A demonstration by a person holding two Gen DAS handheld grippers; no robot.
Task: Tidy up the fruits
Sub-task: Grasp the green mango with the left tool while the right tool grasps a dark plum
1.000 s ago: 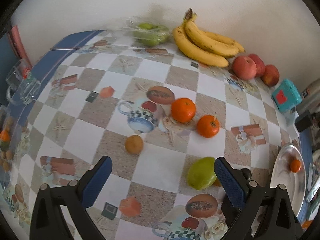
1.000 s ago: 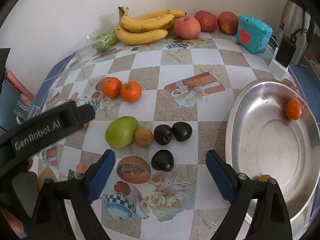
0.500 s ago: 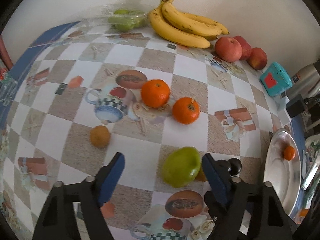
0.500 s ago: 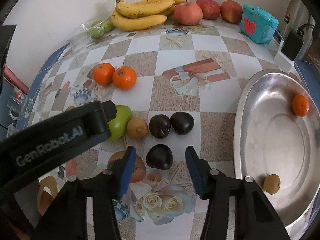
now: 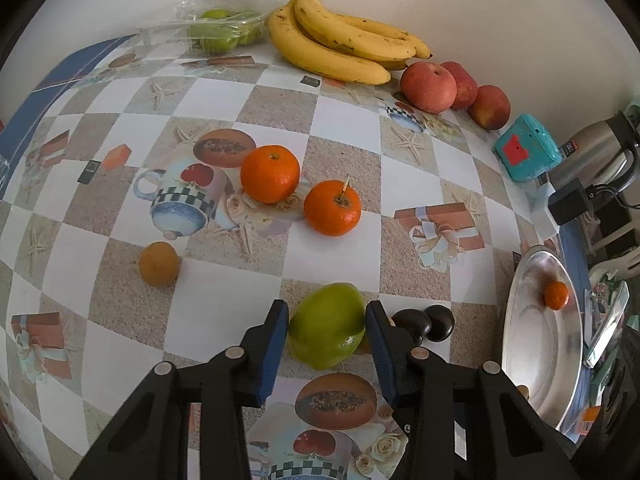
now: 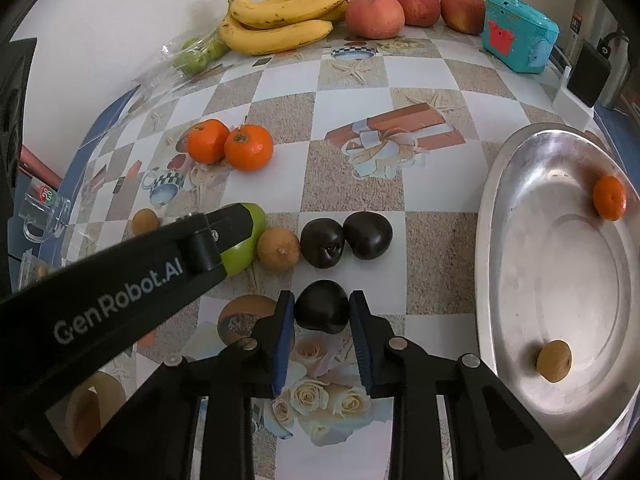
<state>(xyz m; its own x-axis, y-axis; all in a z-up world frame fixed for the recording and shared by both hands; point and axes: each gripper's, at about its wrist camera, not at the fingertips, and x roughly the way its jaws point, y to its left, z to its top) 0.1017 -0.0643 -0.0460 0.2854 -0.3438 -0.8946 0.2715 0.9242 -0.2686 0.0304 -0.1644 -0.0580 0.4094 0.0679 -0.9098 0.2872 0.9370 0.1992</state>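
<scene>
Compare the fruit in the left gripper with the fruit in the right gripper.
The left gripper has closed around a green fruit; the right gripper around a dark plum. The green fruit is larger and elongated, the plum smaller and rounder. Green skin is light and matte; the plum near black, glossy. Both rest on the tablecloth.

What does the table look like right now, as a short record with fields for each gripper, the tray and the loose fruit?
left gripper: jaws just closing around the green mango, pads at its sides
right gripper: jaws just closing, pads against a dark plum
tray: holds one small orange and one brown fruit
loose fruit: two oranges, two more plums, bananas and apples by the wall
</scene>
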